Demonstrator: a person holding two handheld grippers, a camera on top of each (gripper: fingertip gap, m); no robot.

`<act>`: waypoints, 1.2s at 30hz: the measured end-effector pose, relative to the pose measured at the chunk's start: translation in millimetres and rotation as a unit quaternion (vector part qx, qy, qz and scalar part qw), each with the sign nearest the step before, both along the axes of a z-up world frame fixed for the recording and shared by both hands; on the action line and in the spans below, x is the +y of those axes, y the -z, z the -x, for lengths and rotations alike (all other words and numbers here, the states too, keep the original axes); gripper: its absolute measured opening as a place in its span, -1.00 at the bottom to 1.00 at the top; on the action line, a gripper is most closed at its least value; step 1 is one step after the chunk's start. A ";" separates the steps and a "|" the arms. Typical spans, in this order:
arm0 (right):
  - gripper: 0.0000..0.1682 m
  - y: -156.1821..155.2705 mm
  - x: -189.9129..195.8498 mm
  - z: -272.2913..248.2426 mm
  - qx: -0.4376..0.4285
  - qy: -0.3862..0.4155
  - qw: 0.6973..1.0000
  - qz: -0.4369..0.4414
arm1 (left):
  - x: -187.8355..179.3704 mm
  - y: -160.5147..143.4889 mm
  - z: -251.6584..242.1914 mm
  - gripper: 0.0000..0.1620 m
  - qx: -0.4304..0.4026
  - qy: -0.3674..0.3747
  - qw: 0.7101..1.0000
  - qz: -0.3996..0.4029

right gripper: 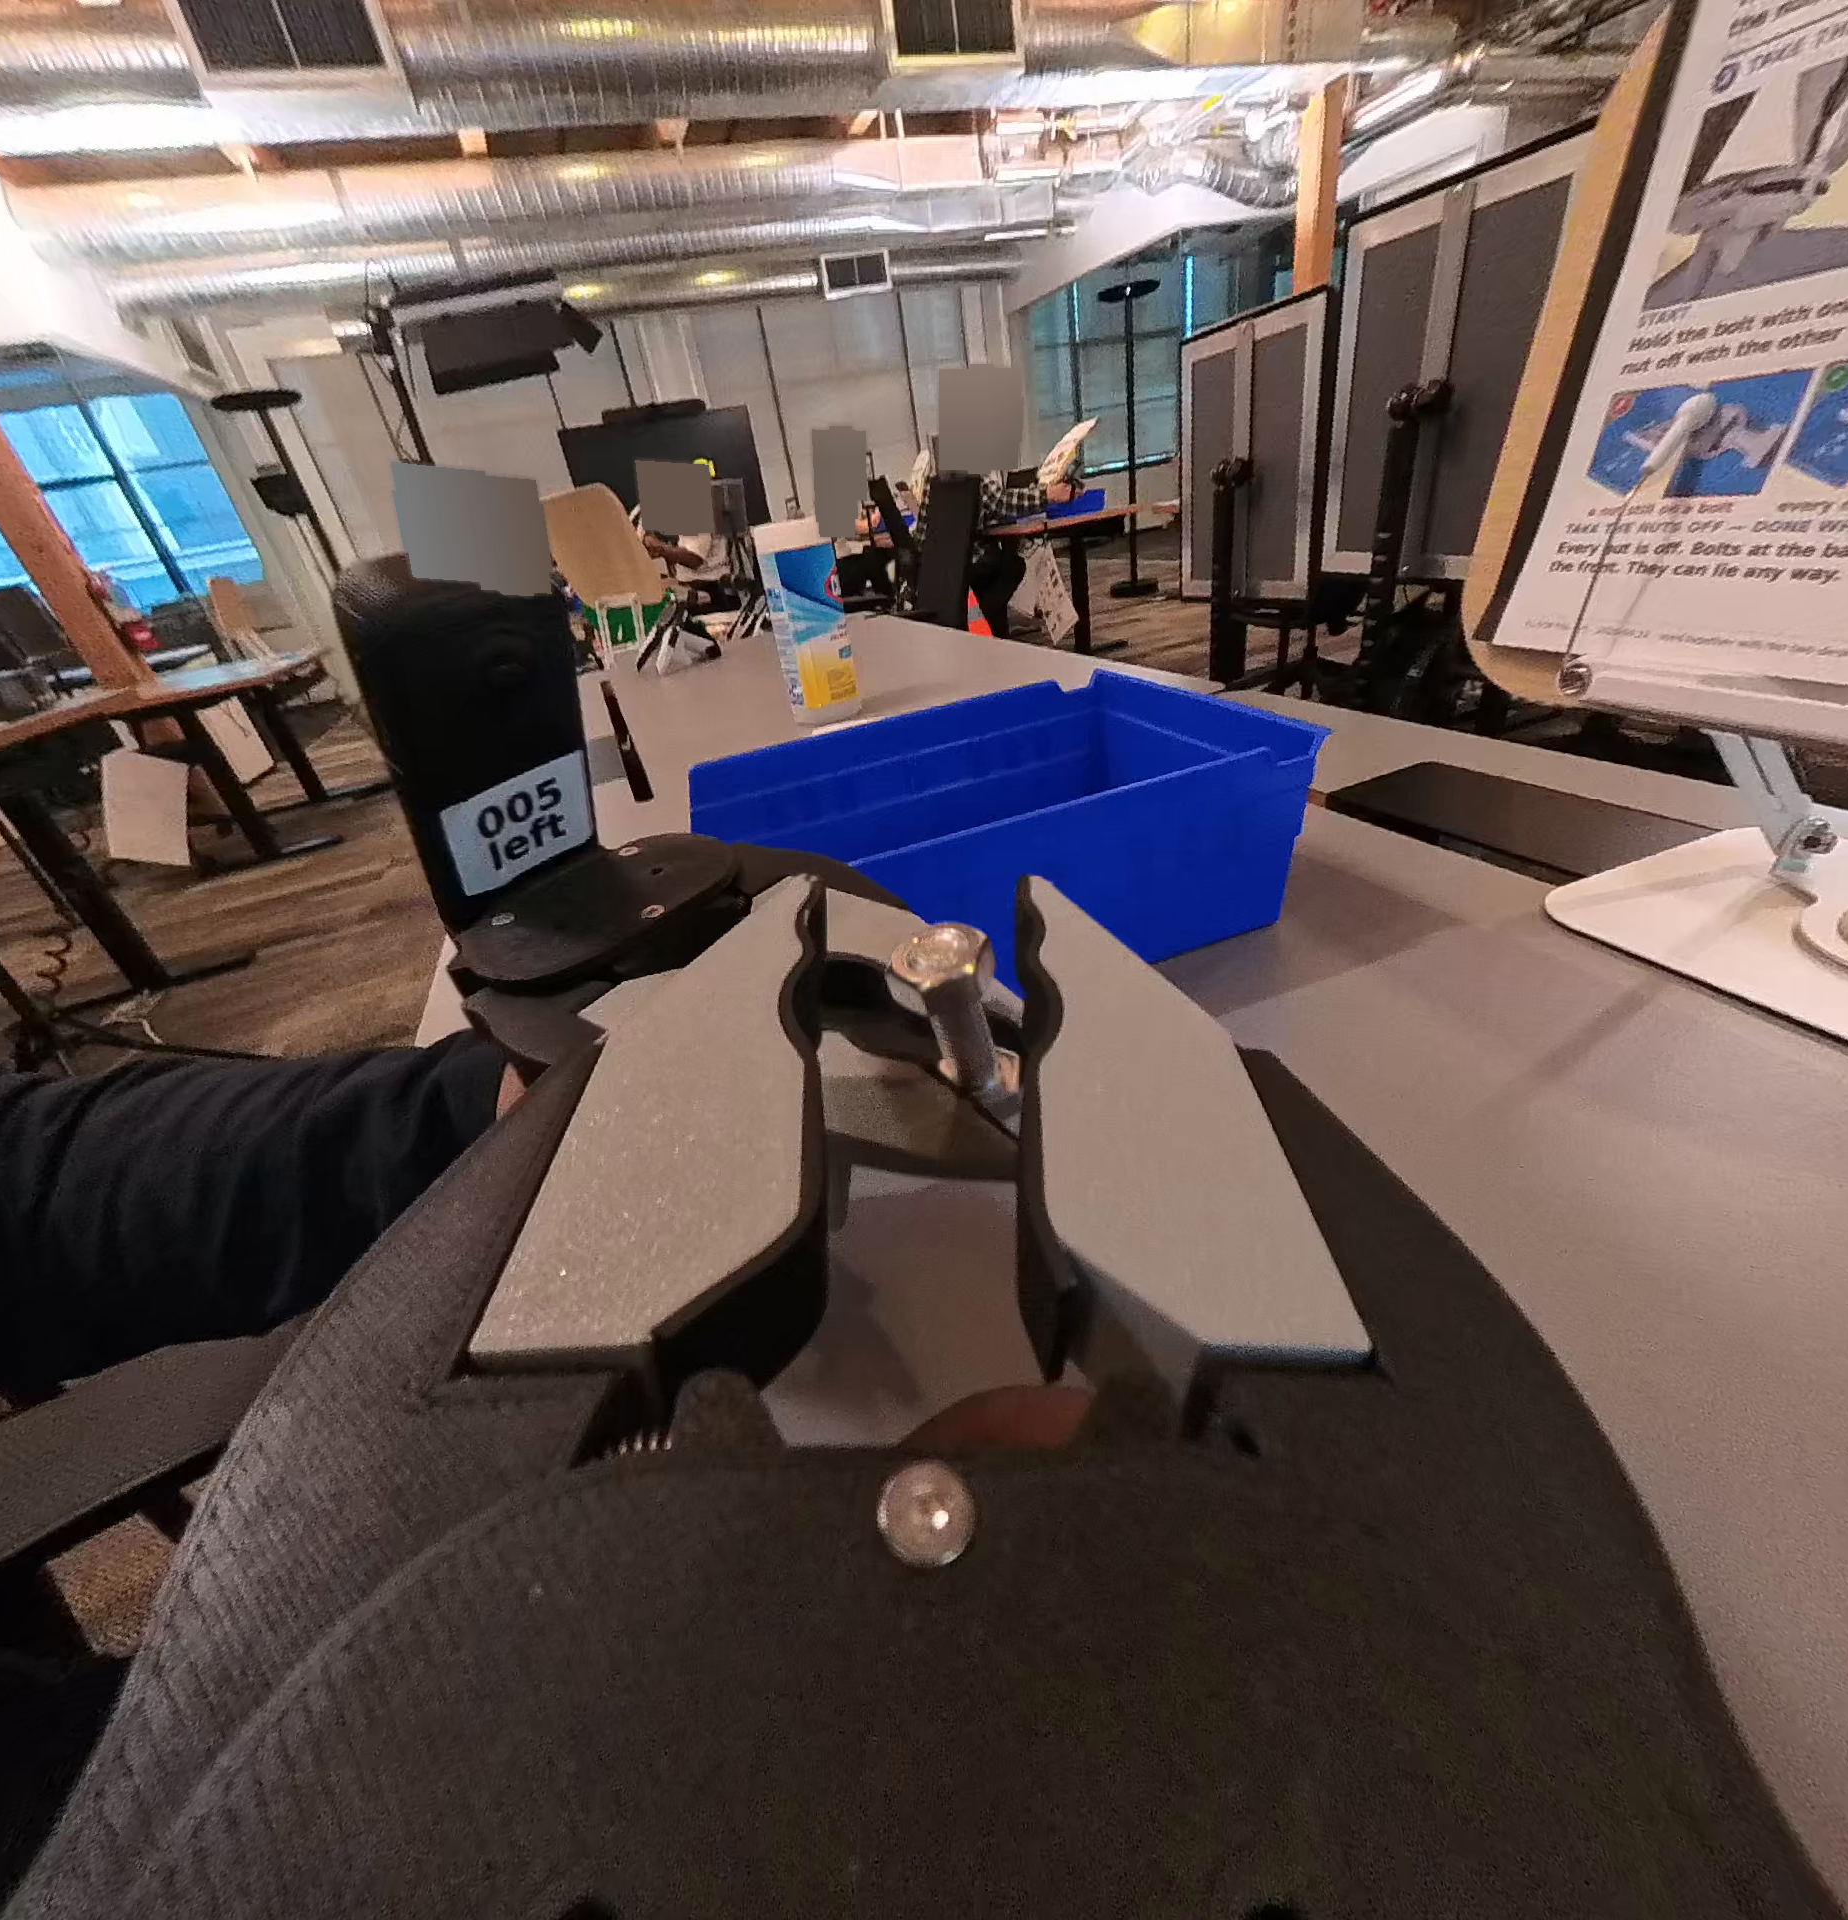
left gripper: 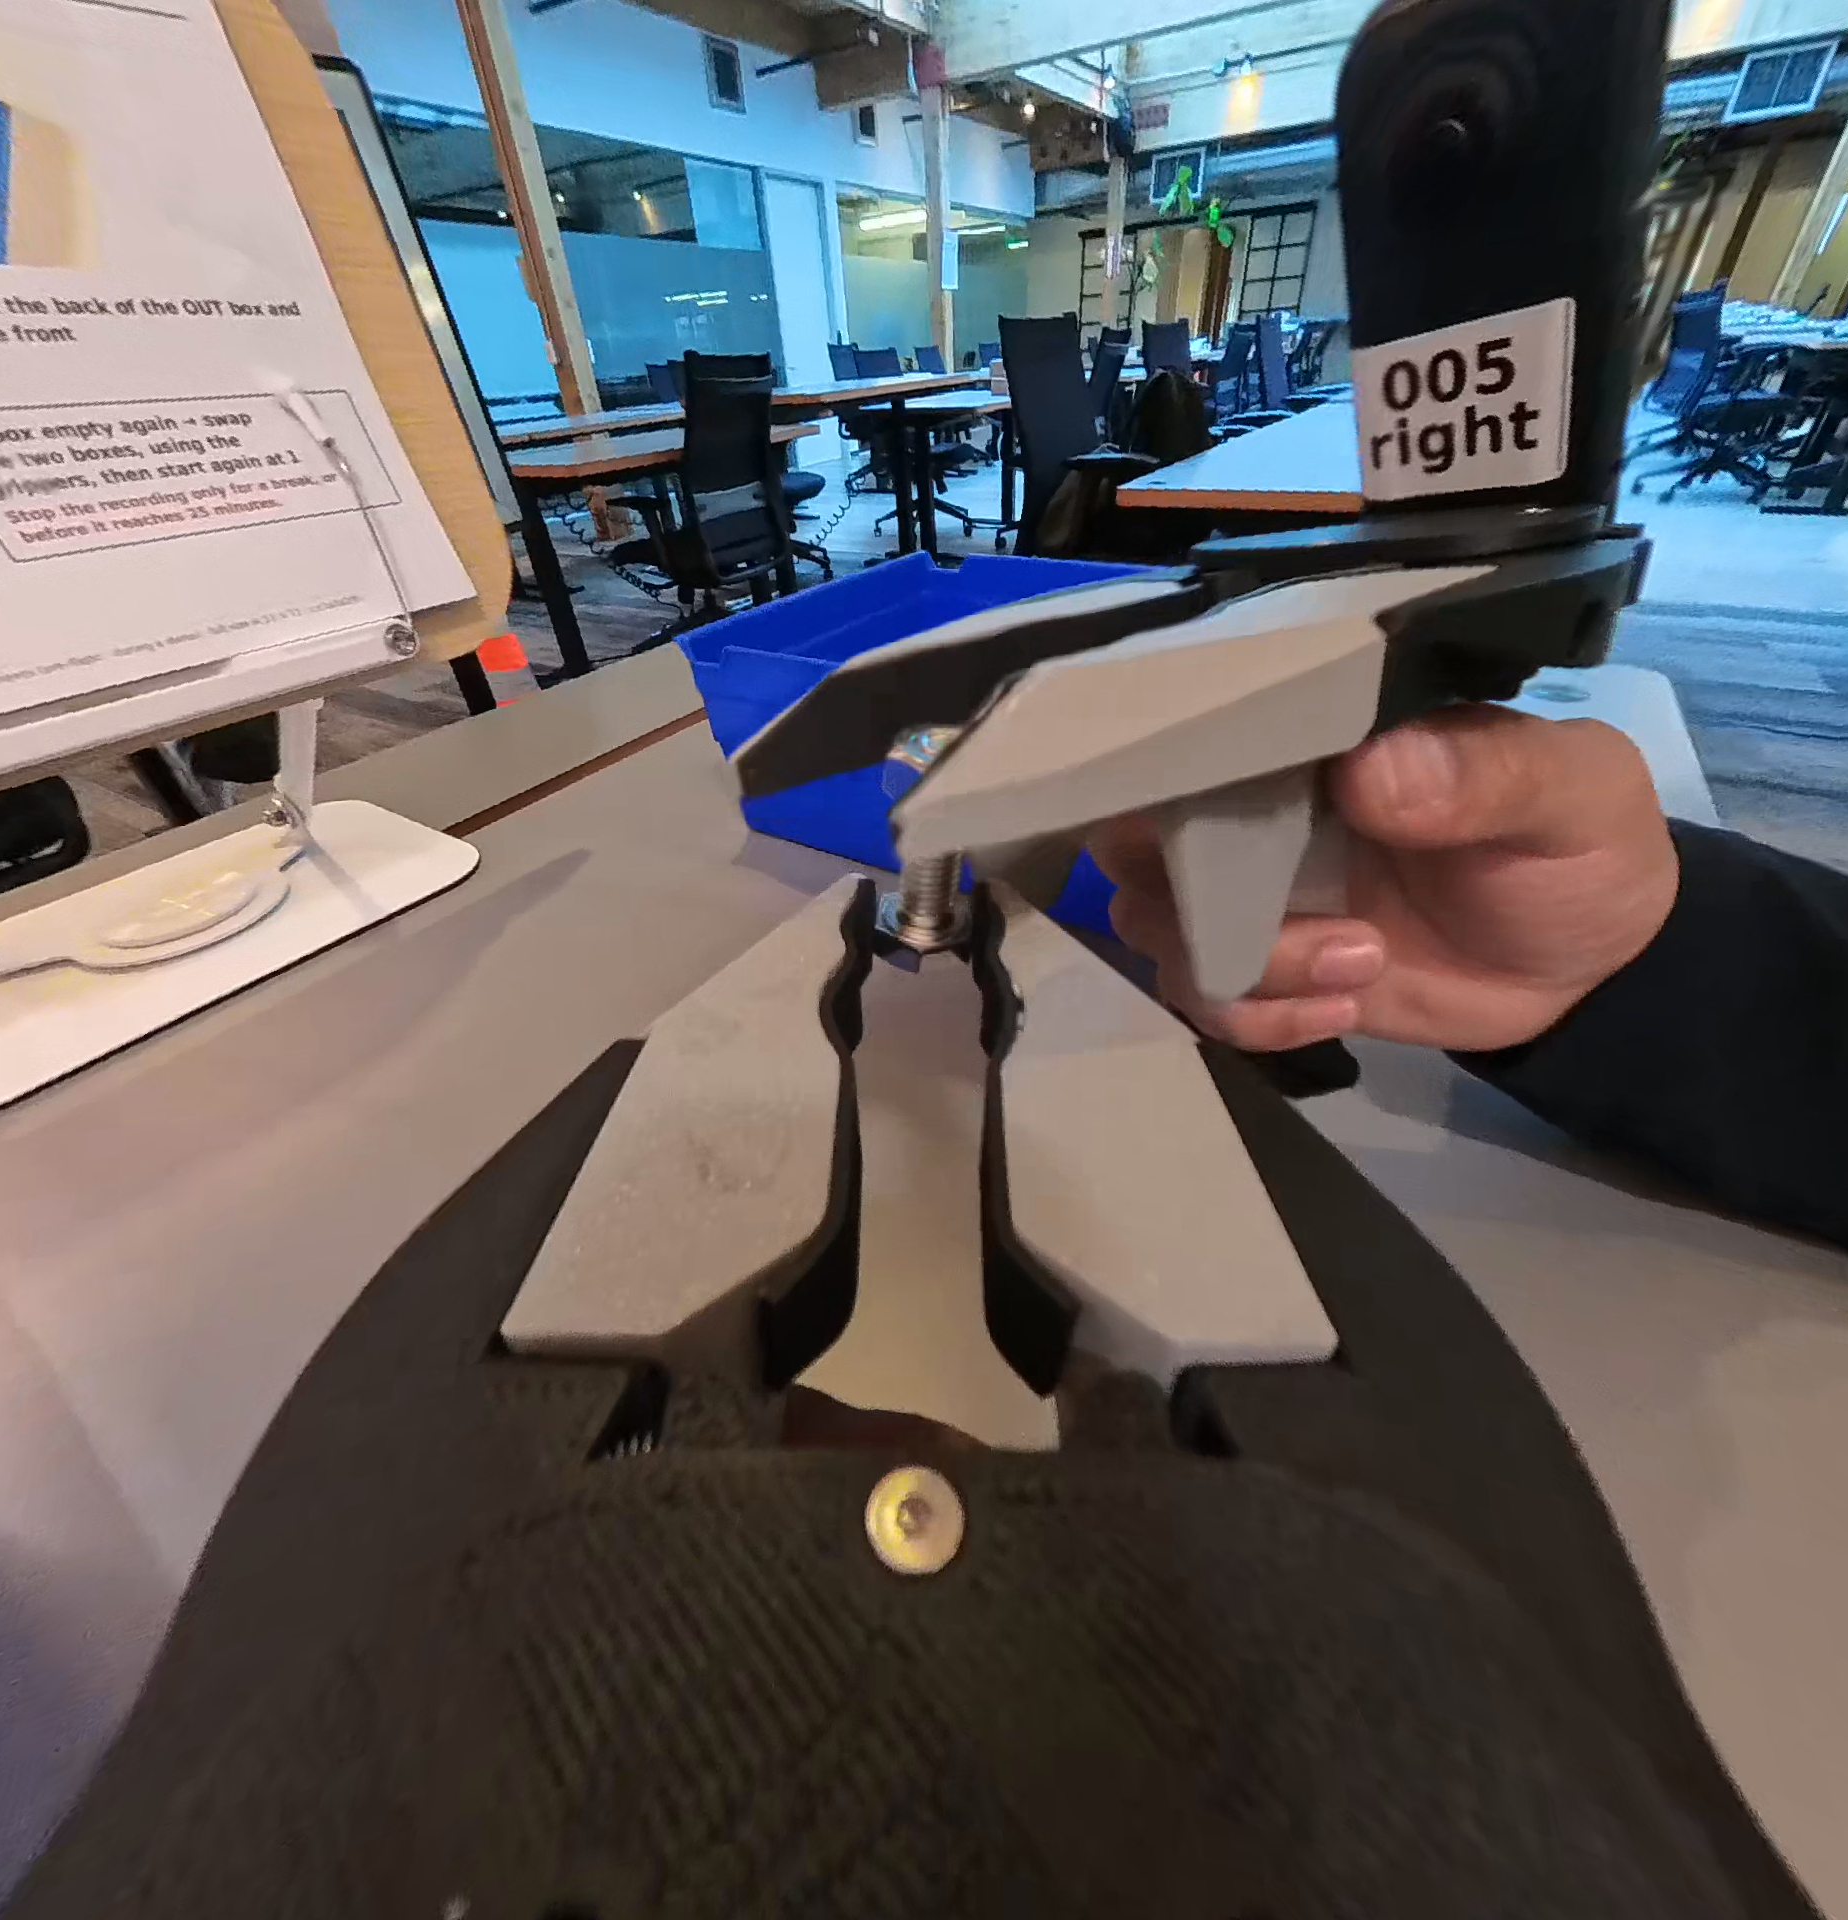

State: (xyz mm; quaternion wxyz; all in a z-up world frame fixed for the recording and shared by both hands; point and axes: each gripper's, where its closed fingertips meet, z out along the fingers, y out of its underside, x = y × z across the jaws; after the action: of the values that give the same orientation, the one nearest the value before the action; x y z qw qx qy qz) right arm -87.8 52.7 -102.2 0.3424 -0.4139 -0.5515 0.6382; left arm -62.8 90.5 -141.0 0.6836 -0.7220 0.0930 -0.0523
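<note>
Above the desk, left gripper clamps the nut; right gripper clamps the bolt head, blue bin at 12 o'clock; nut not yet off.

**A:** any readable text in these?

**B:** plenty, not quoting it. A white sticker with black print on the black post, and a matching second sticker in the right wrist view. Printed instruction sheet on a stand, with pictures and a boxed note. A branded label wraps the canister further back
</note>
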 end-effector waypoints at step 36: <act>-0.66 12.1 -1.1 6.5 -0.017 0.020 0.999 -0.040 | 2.0 7.8 7.0 -0.80 -0.008 -0.019 0.999 0.032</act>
State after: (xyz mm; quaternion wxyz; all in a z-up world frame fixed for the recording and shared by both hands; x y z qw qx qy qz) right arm -94.3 51.6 -114.4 0.3617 -0.4215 -0.5743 0.6015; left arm -69.8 92.5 -148.8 0.6616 -0.7448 0.0724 -0.0479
